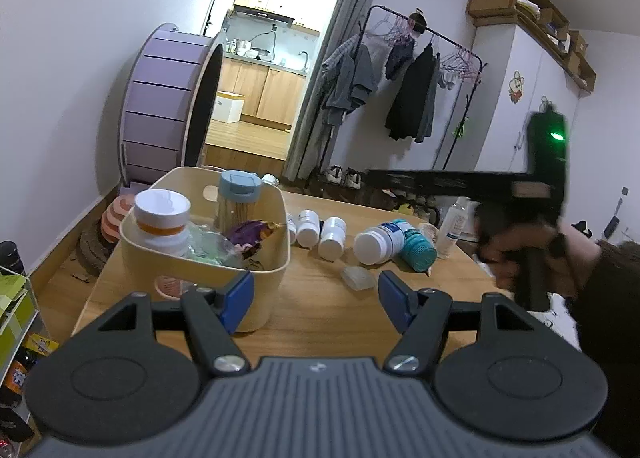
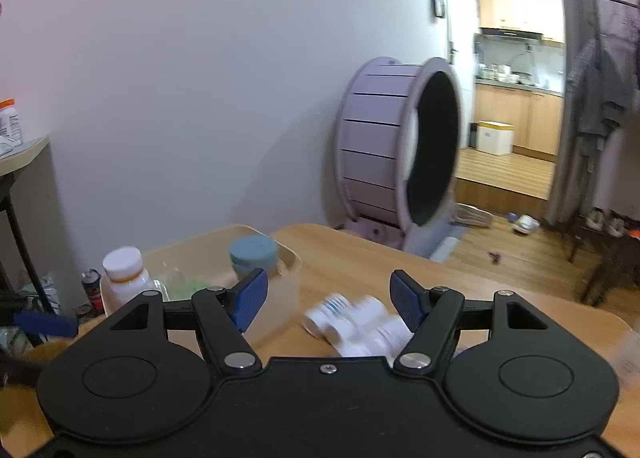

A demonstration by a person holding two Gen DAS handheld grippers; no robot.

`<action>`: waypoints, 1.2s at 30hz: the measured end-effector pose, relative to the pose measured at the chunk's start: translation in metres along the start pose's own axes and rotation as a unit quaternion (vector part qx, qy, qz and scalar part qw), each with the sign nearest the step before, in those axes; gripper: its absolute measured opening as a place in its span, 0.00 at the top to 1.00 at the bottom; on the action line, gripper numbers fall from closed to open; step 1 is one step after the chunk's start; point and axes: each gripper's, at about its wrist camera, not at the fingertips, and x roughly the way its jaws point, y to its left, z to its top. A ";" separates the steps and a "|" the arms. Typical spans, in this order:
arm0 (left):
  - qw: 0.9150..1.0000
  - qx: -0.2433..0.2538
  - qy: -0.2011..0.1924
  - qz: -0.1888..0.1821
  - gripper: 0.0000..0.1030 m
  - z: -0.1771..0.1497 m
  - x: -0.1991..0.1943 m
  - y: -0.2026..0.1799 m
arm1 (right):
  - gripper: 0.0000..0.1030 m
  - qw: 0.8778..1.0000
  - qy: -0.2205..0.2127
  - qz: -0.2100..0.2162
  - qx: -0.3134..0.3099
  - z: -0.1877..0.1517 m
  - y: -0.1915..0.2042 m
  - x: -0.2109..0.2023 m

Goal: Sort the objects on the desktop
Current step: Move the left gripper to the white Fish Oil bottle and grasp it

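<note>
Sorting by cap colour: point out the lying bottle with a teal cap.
The rightmost lying bottle, against a white-capped one; all other lying bottles have white caps.

A light wooden table (image 1: 320, 310) carries everything. Near its left edge stands a cream bin (image 1: 264, 270), and to the right of the bin, toward the far edge, three small white bottles (image 1: 320, 234) lie on their sides in a row, with a larger white bottle (image 1: 376, 244) and a teal-capped bottle (image 1: 418, 252) lying touching each other beside them. A small clear plastic piece (image 1: 357, 278) lies nearer the middle, and a slim clear bottle (image 1: 452, 227) stands at the far right corner.
</note>
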 end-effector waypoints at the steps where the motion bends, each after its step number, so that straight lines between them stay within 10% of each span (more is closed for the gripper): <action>1: 1.000 0.002 0.000 -0.002 0.34 -0.001 0.001 -0.002 | 0.35 1.000 0.000 -0.007 0.005 -0.003 -0.005 -0.005; 18: 0.997 0.073 0.010 -0.034 0.34 0.005 0.045 -0.041 | 0.20 0.997 -0.015 -0.027 0.074 -0.062 -0.043 -0.081; 36: 0.971 0.214 0.093 -0.049 0.39 0.027 0.181 -0.089 | 0.10 0.993 -0.072 -0.012 0.089 -0.073 -0.061 -0.122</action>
